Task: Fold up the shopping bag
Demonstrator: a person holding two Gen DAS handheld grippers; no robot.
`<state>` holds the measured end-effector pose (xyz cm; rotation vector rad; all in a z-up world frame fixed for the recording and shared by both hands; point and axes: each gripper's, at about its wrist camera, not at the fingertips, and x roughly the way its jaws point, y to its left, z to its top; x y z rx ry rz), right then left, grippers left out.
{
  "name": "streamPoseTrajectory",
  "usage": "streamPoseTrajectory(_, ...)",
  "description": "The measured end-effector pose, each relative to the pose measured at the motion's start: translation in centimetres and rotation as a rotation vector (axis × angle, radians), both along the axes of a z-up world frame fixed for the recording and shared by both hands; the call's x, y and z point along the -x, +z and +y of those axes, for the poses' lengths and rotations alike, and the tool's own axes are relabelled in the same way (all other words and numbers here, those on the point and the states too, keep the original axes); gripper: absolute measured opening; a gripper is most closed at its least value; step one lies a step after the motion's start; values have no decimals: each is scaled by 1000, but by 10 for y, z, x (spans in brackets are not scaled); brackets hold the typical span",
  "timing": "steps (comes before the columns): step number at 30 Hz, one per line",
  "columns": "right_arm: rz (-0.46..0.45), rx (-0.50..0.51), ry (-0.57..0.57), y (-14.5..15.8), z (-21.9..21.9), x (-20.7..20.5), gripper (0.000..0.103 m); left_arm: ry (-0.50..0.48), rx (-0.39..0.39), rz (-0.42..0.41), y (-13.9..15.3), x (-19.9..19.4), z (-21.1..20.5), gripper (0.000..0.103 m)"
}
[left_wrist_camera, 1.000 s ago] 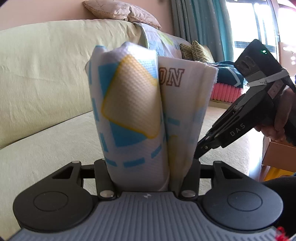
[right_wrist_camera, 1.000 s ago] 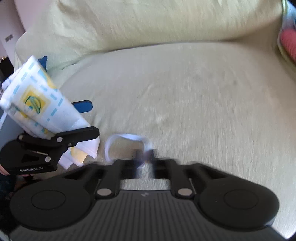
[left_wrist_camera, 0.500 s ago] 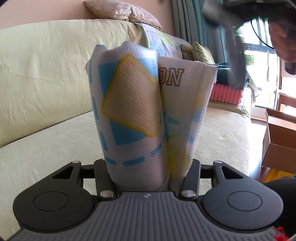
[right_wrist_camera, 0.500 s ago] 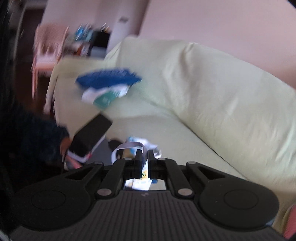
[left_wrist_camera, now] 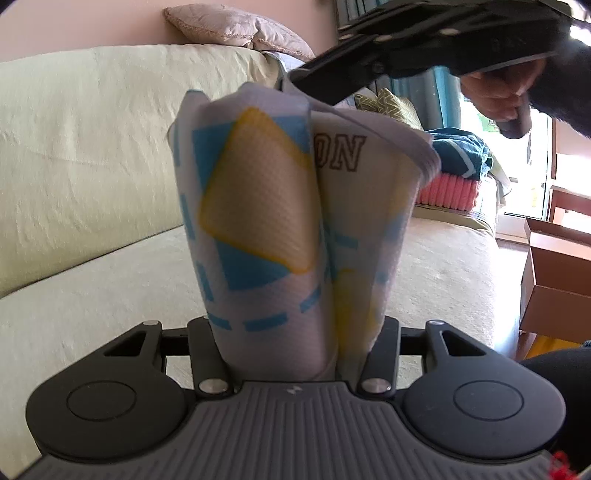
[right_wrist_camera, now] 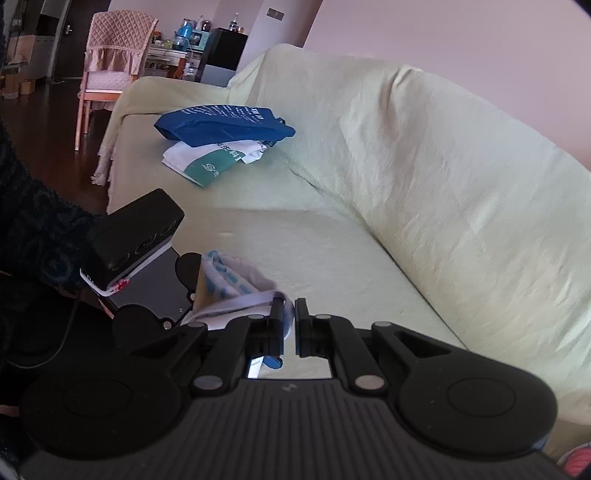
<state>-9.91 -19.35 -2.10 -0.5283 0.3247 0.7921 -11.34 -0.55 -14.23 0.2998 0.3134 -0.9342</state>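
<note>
A pale green sofa (right_wrist_camera: pixel 424 177) was seen filling most of both views, its seat and backrest draped in a loose cover. On the far end of the seat, in the right wrist view, a dark blue bag (right_wrist_camera: pixel 225 123) was laid on top of a white and green bag (right_wrist_camera: pixel 210 158), and beyond the sofa arm a pink chair (right_wrist_camera: pixel 110 62) was stood on the dark floor. In the left wrist view a beige pillow (left_wrist_camera: pixel 236 27) was propped on top of the backrest, folded blankets (left_wrist_camera: pixel 458 173) in teal and pink were stacked at the other end of the seat, and an open cardboard box (left_wrist_camera: pixel 554 280) was set on the floor beside the sofa. The shopping bag (left_wrist_camera: pixel 280 229), white with blue and yellow print and the letters "ON", was held as an upright folded bundle above the seat, pressed between the jaws of the left gripper (left_wrist_camera: pixel 295 343), which were clenched on its lower end. The right gripper (right_wrist_camera: pixel 290 325) was brought in from above, its black fingers (left_wrist_camera: pixel 332 81) touching the top edge of the bundle in the left wrist view. In the right wrist view its jaws were drawn almost together, and a pale strap (right_wrist_camera: pixel 251 299) of the bag was pinched between them, running from the bundle to the tips.
</note>
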Motion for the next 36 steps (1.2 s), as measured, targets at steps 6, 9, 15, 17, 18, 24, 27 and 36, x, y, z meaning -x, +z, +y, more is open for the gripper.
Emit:
streamPoseTrajectory(6, 45, 47, 36, -2, 3, -9, 4, -41, -75, -97, -5, 10, -13, 53)
streamPoseTrajectory(9, 70, 57, 48, -2, 4, -12, 4, -53, -112, -134, -6, 14, -16, 53)
streamPoseTrajectory(15, 127, 205, 119, 5, 12, -22, 3, -84, -211, -224, -11, 23, -29, 53)
streamPoseTrajectory(17, 140, 288, 152, 9, 19, -25, 3, -93, -248, -257, -12, 29, -34, 53)
streamPoseTrajectory(18, 145, 323, 167, 11, 22, -25, 3, -97, -266, -273, -13, 33, -37, 53)
streamPoseTrajectory(24, 165, 484, 215, 11, 37, -25, 3, -127, -361, -352, -19, 44, -48, 53)
streamPoseTrajectory(27, 167, 548, 225, 9, 44, -24, 3, -135, -398, -368, -20, 46, -54, 53)
streamPoseTrajectory(36, 175, 733, 250, 1, 62, -20, 3, -171, -537, -424, -27, 56, -79, 53)
